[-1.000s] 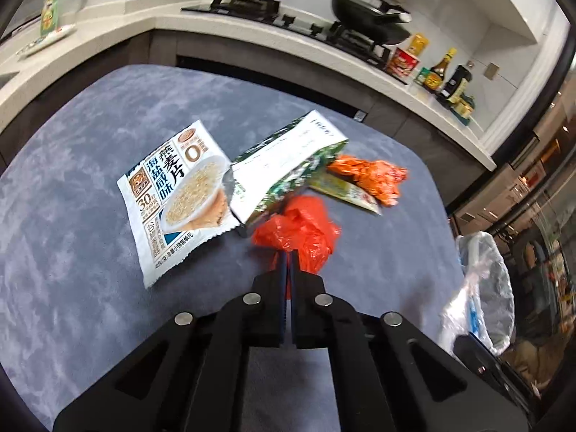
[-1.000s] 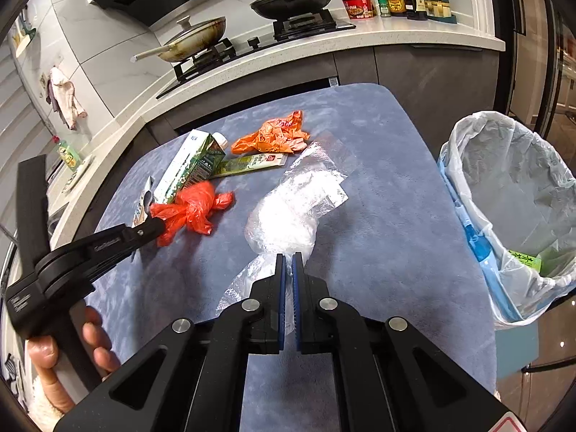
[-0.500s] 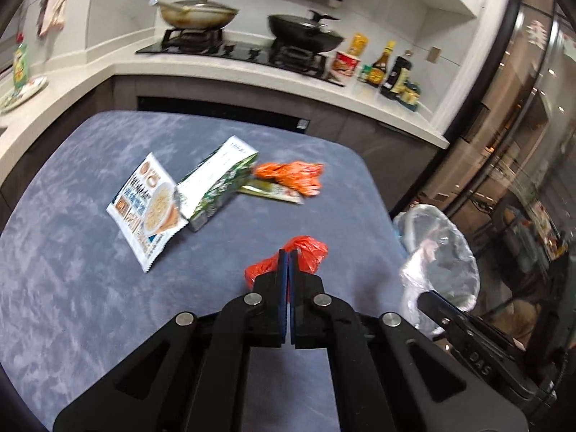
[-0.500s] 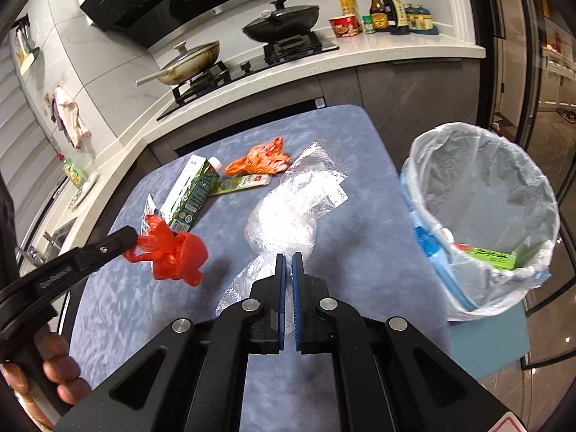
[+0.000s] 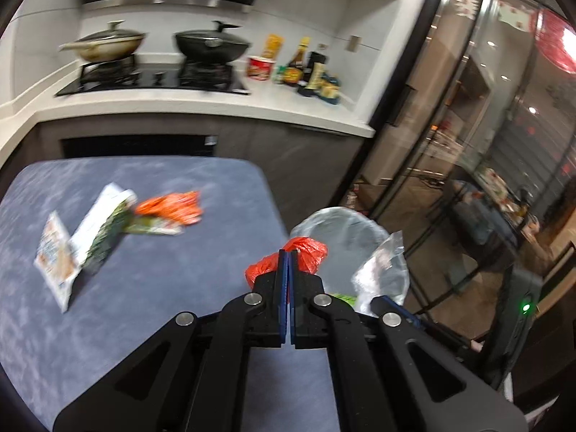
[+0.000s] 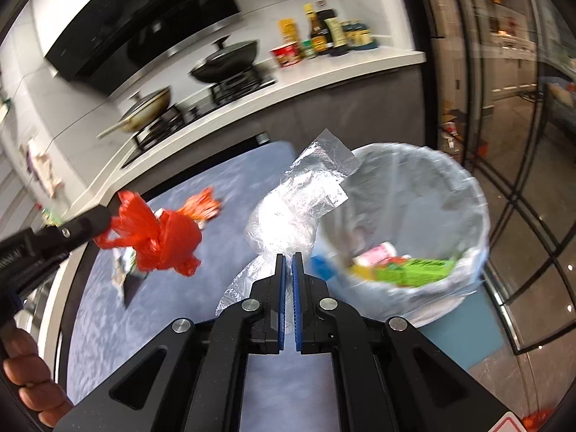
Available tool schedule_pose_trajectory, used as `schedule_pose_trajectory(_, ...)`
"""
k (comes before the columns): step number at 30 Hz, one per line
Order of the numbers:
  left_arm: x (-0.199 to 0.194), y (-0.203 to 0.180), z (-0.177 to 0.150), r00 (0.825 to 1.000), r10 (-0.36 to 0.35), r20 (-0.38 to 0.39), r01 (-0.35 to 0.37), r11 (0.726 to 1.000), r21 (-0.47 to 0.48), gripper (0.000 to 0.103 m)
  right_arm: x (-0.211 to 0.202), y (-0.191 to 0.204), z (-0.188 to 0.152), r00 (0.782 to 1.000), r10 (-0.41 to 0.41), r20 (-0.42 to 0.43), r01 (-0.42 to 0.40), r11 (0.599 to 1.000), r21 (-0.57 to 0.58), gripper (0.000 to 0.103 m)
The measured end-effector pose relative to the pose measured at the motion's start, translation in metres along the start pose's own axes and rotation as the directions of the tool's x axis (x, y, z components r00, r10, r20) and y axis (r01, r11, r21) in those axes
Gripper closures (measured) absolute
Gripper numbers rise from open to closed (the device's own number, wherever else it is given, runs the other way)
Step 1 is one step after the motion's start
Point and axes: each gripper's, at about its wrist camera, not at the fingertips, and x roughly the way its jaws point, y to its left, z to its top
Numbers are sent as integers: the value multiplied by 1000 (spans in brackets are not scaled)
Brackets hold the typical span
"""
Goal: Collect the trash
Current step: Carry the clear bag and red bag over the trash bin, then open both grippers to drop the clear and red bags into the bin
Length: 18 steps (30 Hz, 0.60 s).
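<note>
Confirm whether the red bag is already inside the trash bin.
No: the red bag hangs pinched in the left tool above the table, short of the trash bin.

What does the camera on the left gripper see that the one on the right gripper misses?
Only the left view shows the white oatmeal packet and the green carton clearly. Only the right view shows the rubbish inside the bin and a hand. Both show the red bag in the left gripper, the clear plastic in the right gripper, and the stove pans.
</note>
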Motion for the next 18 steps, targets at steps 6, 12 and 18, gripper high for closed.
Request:
schedule_pose_trajectory(6,39,-51,17,996,-88,-15,89,995,45,103,1,-46,23,997,-67,28,66,997,41,99)
schedule_pose_trajectory(12,85,-86,22,991,-126,-49,130,989,68,103,19,-77,38,994,-111,20,110,992,61,95)
schedule_pose_trajectory(18,124,-102,22,985,-148,-92,155,985,76,103,34,-95,44,990,-138,9,137,988,76,84)
